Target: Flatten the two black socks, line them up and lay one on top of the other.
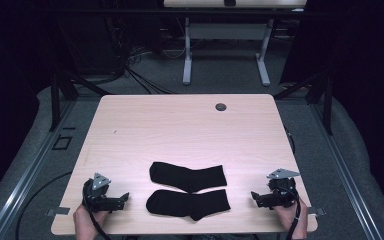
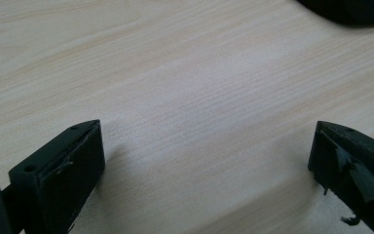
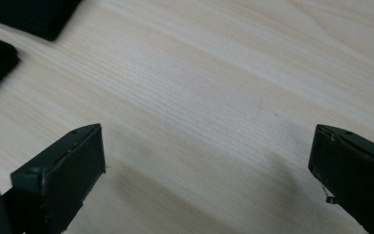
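Both tools sat low at the near edge of the counter (image 1: 130, 115), left tool (image 1: 124, 198) and right tool (image 1: 254, 196) each held in a hand and pointing inward toward the middle. Jaws on both stood wide apart with only bare wood between them. Two black socks, far sock (image 1: 187, 176) and near sock (image 1: 187, 203), lay flat side by side between the tools, touching neither.

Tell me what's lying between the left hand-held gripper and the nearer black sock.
Nothing: in the high view, only bare wooden tabletop separates the left hand-held gripper from the nearer black sock. The left gripper view shows open jaws over bare wood.
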`<state>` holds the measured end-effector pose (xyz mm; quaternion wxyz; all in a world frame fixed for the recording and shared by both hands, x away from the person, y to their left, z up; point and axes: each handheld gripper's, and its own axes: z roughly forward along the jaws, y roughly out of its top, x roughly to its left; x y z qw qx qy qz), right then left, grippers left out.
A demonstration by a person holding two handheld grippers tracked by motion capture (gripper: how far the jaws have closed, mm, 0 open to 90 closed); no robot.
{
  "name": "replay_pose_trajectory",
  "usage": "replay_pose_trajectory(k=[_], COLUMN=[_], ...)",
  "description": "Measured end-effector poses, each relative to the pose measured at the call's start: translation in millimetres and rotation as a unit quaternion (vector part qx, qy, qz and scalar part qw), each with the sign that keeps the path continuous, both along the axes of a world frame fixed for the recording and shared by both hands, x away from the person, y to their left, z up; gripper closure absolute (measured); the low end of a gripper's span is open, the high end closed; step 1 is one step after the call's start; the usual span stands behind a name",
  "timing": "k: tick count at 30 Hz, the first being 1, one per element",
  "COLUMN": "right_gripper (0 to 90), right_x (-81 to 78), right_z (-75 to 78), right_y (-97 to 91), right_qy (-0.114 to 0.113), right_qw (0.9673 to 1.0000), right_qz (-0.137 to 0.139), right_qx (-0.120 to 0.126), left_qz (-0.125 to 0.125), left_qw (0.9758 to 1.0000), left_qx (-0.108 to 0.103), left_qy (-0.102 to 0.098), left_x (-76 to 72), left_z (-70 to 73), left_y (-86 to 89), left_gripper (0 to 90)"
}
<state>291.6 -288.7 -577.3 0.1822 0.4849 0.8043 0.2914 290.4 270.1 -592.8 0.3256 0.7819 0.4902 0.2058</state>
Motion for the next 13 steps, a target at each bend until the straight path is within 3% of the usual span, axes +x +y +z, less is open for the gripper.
replay_pose_trajectory(k=[1, 5, 13], right_gripper=[0.0, 0.0, 0.0], right_x=[-0.1, -4.5, -4.1], right_z=[-3.3, -11.5, -12.2], right_y=[0.8, -1.9, -0.1], right_qy=[0.002, -0.029, -0.034], right_qw=[1.0000, 0.9991, 0.9989], right_qz=[-0.004, -0.023, -0.023], right_qx=[-0.009, 0.023, 0.022], left_qz=[-0.001, -0.003, -0.007], left_qw=[1.0000, 1.0000, 1.0000], left_qx=[0.000, -0.002, -0.003], left_qy=[0.000, -0.001, -0.001], left_x=[0.3, 1.7, 9.9], left_z=[0.0, -0.3, -0.4], left_y=[0.1, 0.0, -0.7], left_gripper=[0.0, 0.0, 0.0])
